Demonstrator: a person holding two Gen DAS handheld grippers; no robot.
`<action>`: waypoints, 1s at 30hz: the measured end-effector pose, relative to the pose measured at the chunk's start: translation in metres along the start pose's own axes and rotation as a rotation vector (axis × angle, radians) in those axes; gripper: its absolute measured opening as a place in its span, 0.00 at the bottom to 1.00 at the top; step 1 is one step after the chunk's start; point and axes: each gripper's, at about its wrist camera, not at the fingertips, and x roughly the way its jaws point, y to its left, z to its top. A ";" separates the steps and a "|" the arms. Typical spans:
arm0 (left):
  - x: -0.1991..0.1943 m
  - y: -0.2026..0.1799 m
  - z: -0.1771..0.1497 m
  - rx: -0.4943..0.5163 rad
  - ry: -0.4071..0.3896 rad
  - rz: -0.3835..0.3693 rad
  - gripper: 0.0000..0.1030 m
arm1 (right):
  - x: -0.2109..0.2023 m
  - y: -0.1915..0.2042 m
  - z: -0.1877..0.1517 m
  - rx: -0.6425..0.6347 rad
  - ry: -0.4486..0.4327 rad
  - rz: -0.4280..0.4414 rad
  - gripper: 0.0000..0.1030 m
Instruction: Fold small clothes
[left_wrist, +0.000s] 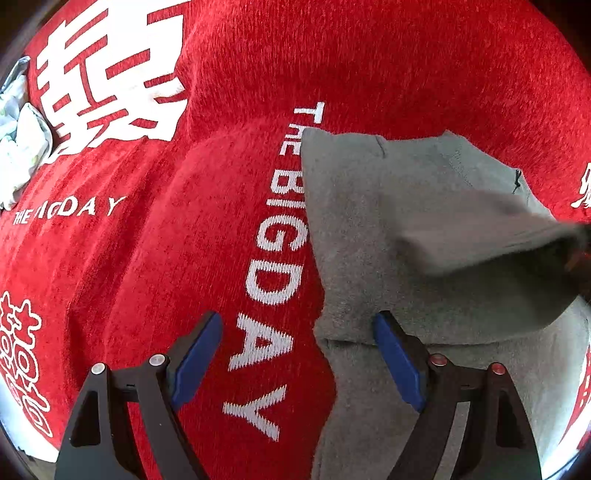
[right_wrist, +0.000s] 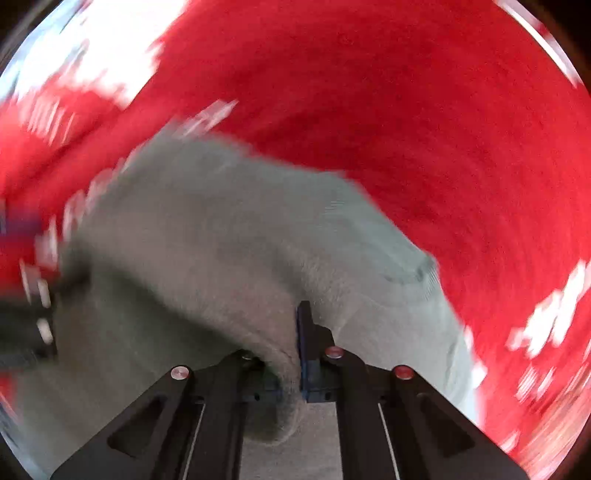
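A small grey knitted garment (left_wrist: 369, 229) lies on a red cloth with white lettering (left_wrist: 184, 221). In the left wrist view my left gripper (left_wrist: 295, 336) is open and empty, its right blue pad at the garment's left edge, its left pad over the red cloth. A fold of the grey fabric is lifted at the right (left_wrist: 498, 236). In the right wrist view my right gripper (right_wrist: 291, 343) is shut on a bunched edge of the grey garment (right_wrist: 221, 240) and holds it raised. That view is motion-blurred.
The red cloth (right_wrist: 443, 129) covers the whole surface and reads "THE BIG DAY". A pale crumpled fabric item (left_wrist: 22, 140) lies at the far left edge. A dark blurred shape (right_wrist: 26, 325) shows at the left of the right wrist view.
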 end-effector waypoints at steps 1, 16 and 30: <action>0.002 -0.001 0.003 0.004 0.001 0.014 0.92 | -0.006 -0.025 -0.002 0.146 -0.020 0.054 0.06; -0.007 0.011 0.064 0.048 -0.030 0.019 0.93 | 0.049 -0.167 -0.187 1.559 0.004 0.710 0.51; 0.071 -0.006 0.141 0.054 0.137 -0.126 0.62 | 0.045 -0.074 -0.138 1.340 0.169 1.081 0.57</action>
